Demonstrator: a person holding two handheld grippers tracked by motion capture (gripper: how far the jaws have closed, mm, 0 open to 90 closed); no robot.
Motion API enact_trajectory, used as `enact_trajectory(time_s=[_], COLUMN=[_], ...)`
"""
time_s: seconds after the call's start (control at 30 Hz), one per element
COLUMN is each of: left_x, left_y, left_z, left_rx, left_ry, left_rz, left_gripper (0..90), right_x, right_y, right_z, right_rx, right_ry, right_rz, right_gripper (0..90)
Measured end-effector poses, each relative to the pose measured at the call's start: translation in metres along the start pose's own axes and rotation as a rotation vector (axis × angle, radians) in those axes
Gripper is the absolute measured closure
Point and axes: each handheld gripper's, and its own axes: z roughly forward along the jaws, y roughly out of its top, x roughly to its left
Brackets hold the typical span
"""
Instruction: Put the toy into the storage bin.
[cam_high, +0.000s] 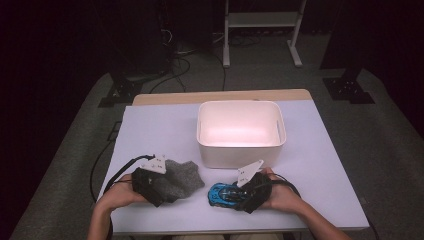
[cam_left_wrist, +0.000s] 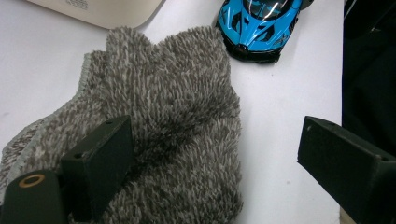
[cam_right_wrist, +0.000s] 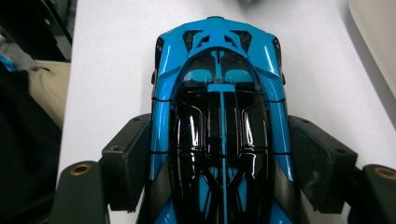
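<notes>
The blue car (cam_right_wrist: 219, 126) lay at lower centre of the right gripper view, its long axis running between the right gripper's (cam_right_wrist: 219, 158) jaws, which clamped its flanks.

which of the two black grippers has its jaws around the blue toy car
The right gripper: its jaws flank the shiny blue toy car. The left gripper stands wide open over the fuzzy grey cloth.

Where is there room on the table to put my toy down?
Bare table lies left of the white bin, and right of it too. It is crowded in front, with the grey cloth and blue car.
</notes>
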Motion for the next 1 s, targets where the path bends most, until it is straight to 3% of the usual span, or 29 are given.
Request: enact_trajectory(time_s=[0.33,0.47,0.57,0.77,0.83,1.0], left_x=[0.0,0.0,0.0,-0.001,-0.001,-0.002], left_y=[0.001,0.0,-0.001,-0.001,0.0,0.0], left_z=[0.0,0.0,-0.001,-0.001,-0.001,-0.001], left_rx=[0.002,0.001,0.001,0.0,-0.001,0.002], left_ry=[-0.002,-0.004,-0.003,-0.002,-0.002,-0.001], left_rz=[0.0,0.001,0.0,-0.001,-0.001,0.003], left_gripper=[9.9,9.9,9.9,9.9,9.9,9.9], right_x=[0.004,0.004,0.005,0.003,0.003,0.004], right_y=[0.011,0.016,0.015,0.014,0.015,0.013], right_z=[0.005,0.009,0.016,0.016,0.014,0.013], right_rx=[0.026,0.009,0.036,0.044,0.048,0.042], right_ry=[-0.019,-0.043,-0.068,-0.053,-0.042,-0.045], right_rz=[0.011,0.017,0.0,0.007,-0.005,-0.019], right_gripper=[18.7,17.6,15.1,17.5,24.6,24.9])
